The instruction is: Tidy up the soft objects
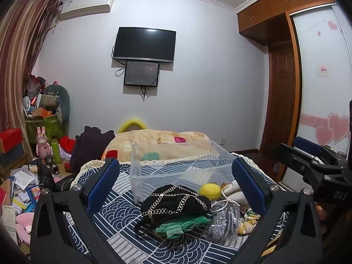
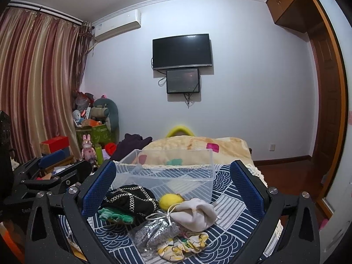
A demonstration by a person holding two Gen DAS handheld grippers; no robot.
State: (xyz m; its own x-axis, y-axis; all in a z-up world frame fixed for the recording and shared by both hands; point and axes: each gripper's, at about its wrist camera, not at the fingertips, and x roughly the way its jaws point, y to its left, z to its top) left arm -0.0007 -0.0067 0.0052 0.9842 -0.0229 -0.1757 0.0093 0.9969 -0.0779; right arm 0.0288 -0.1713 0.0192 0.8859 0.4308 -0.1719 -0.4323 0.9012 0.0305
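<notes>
A pile of soft things lies on the blue patterned cloth [image 1: 123, 215]: a black hat with silver chains [image 1: 173, 202] [image 2: 129, 200], a green knit piece [image 1: 180, 225] [image 2: 114, 215], a yellow ball [image 1: 210, 191] [image 2: 169, 200], a grey sparkly item in a clear bag [image 1: 225, 220] [image 2: 154, 233], a beige drawstring pouch [image 2: 195, 214] and a yellow floral cloth [image 2: 184, 245]. A clear plastic bin [image 1: 176, 165] [image 2: 171, 171] stands empty behind them. My left gripper [image 1: 176, 180] is open above the hat. My right gripper [image 2: 173, 187] is open above the pile.
A folded beige blanket [image 1: 158, 140] lies behind the bin. Dark clothes [image 1: 90, 145] sit to its left. Boxes, papers and toys clutter the floor at the left [image 1: 22, 176]. A wardrobe and door stand at the right [image 1: 281, 88]. My right gripper shows at the left view's right edge [image 1: 312, 162].
</notes>
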